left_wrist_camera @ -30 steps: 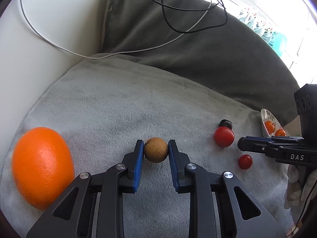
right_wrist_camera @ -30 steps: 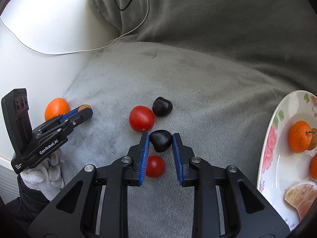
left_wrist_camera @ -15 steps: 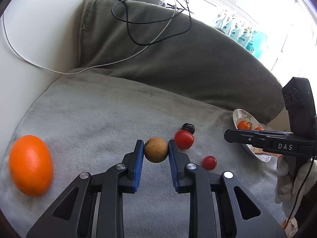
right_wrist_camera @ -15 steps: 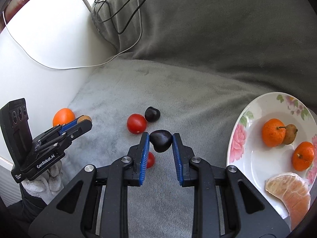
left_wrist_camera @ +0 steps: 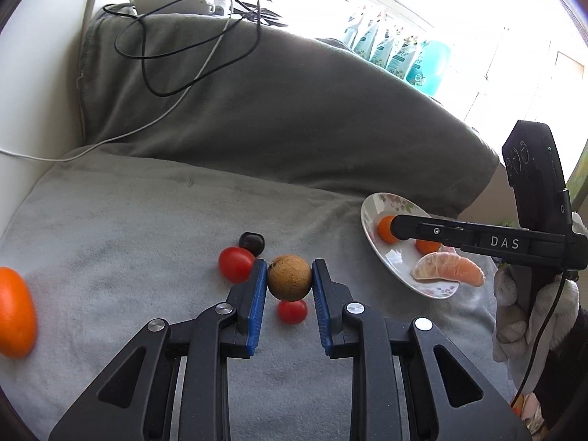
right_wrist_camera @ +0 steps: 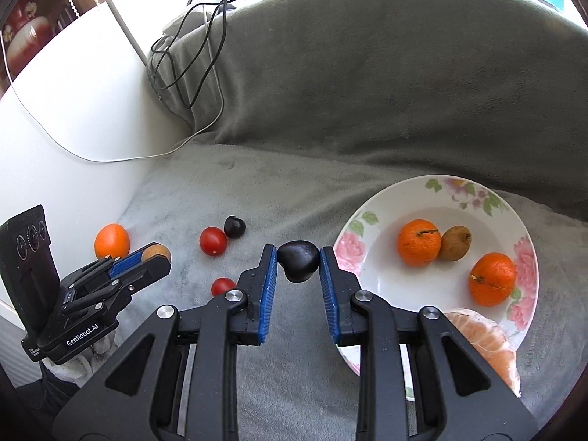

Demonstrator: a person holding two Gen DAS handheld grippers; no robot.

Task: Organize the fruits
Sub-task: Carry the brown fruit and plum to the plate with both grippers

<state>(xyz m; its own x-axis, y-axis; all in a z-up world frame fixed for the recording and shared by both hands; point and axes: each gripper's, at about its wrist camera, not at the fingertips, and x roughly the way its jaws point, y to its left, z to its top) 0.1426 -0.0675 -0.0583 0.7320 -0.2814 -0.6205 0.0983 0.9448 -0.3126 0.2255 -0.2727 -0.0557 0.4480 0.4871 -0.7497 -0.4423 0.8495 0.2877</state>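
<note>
1. The left gripper point(left_wrist_camera: 289, 282) is clenched on a round brown fruit point(left_wrist_camera: 289, 278), its blue pads pressing both sides; the fruit hangs clear above the grey blanket point(left_wrist_camera: 147, 228).
2. The right gripper point(right_wrist_camera: 298, 261) is clenched on a dark, near-black fruit point(right_wrist_camera: 298, 260), held above the blanket just left of the floral plate point(right_wrist_camera: 371, 242).
3. On the plate lie two whole mandarins point(right_wrist_camera: 419, 242) point(right_wrist_camera: 492, 278), a small brownish fruit point(right_wrist_camera: 455, 243) touching the first mandarin, and a peeled citrus half point(right_wrist_camera: 488, 345) at the near rim, partly hidden behind the right gripper's frame.
4. Loose on the blanket: a larger red tomato point(right_wrist_camera: 213, 241) with a second dark fruit point(right_wrist_camera: 235, 226) just beside it, and a smaller red tomato point(right_wrist_camera: 222, 286) nearer the camera.
5. A whole orange point(right_wrist_camera: 112, 241) sits well apart from these, at the blanket's left edge near the white wall point(right_wrist_camera: 73, 128).
6. In the left wrist view, the right gripper's tip reaches over the plate; whether it touches anything there is hard to tell.
7. A gloved hand point(left_wrist_camera: 525, 316) holds the right gripper's handle.
8. Behind the blanket rises a grey cushion point(right_wrist_camera: 367, 73) with black and white cables point(left_wrist_camera: 176, 73) draped over it.
</note>
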